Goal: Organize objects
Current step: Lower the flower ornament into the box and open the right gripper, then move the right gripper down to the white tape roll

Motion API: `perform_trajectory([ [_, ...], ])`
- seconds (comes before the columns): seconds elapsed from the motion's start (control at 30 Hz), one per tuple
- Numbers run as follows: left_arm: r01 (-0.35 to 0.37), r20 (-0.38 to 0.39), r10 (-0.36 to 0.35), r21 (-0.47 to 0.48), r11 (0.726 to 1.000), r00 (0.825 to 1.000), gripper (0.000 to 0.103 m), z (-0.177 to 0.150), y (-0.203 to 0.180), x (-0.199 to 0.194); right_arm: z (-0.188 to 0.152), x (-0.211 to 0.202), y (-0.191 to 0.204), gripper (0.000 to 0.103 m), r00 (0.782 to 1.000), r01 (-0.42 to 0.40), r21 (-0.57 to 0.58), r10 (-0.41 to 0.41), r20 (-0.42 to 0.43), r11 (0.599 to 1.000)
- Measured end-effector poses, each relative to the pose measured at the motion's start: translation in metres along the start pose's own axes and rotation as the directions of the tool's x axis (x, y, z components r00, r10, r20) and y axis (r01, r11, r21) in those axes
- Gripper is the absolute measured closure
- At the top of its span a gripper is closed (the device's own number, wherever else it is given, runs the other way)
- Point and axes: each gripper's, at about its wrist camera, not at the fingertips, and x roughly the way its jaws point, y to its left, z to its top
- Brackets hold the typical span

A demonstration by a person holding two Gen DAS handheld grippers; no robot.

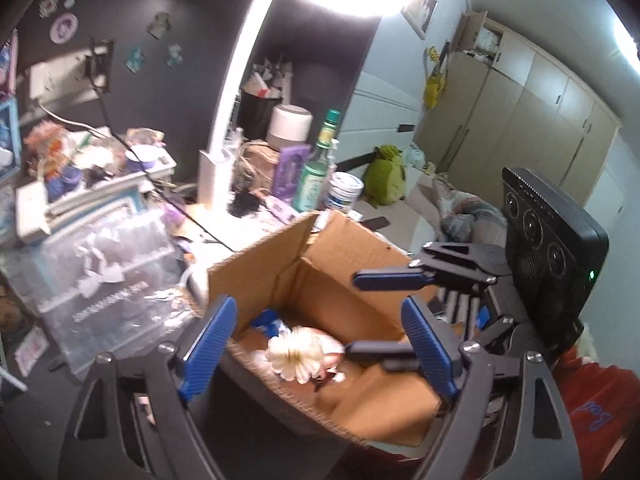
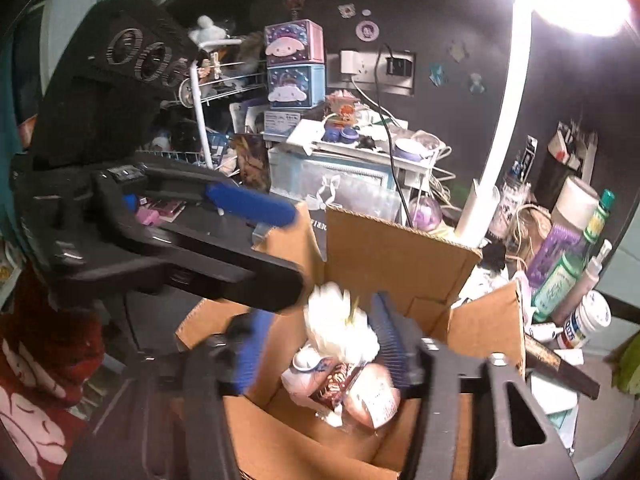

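Note:
An open cardboard box [image 1: 332, 252] [image 2: 400, 248] stands on a cluttered desk. Inside lies a white artificial flower [image 1: 296, 354] [image 2: 340, 330] on small packets and a pink pouch [image 2: 368, 396]. My left gripper [image 1: 320, 344] is open, its blue pads either side of the box's near corner, above the flower. My right gripper [image 2: 320, 344] is open over the box, its pads flanking the flower without clearly gripping it. It shows in the left wrist view [image 1: 384, 308] reaching in from the right. The left gripper shows in the right wrist view [image 2: 276, 248].
A white desk lamp [image 1: 232, 112] [image 2: 500, 128] stands behind the box. Green bottles [image 1: 316, 172] [image 2: 572, 264], a white jar [image 1: 344, 192], a clear plastic container [image 1: 108, 276] and stacked boxes [image 2: 292, 64] crowd the desk. A red cloth [image 1: 596, 404] lies at the right.

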Motion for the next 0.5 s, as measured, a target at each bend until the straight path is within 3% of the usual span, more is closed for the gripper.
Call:
perform_trajectory([
  [0.07,-0.040,0.015,0.040,-0.006,0.999,0.999,0.009,-0.001,0.003,-0.007,-0.001,-0.002,-0.006,0.050,1.000,0.022,0.021,-0.022,-0.004,1.000],
  [0.13,-0.069,0.031,0.069,-0.014,0.998,0.997,0.006,-0.003,0.009,-0.017,-0.001,-0.005,-0.010,0.040,0.999,0.034,0.034,-0.034,-0.002,0.999],
  [0.4,-0.174,0.075,0.176,-0.033,0.984,0.982,0.004,-0.020,0.024,-0.053,0.003,-0.010,-0.004,0.023,0.991,0.133,0.029,-0.133,0.000,0.991],
  [0.5,-0.179,0.088,0.183,-0.045,0.983,0.979,0.004,-0.029,0.030,-0.064,0.005,-0.009,0.005,0.017,0.987,0.159,0.004,-0.159,0.004,0.987],
])
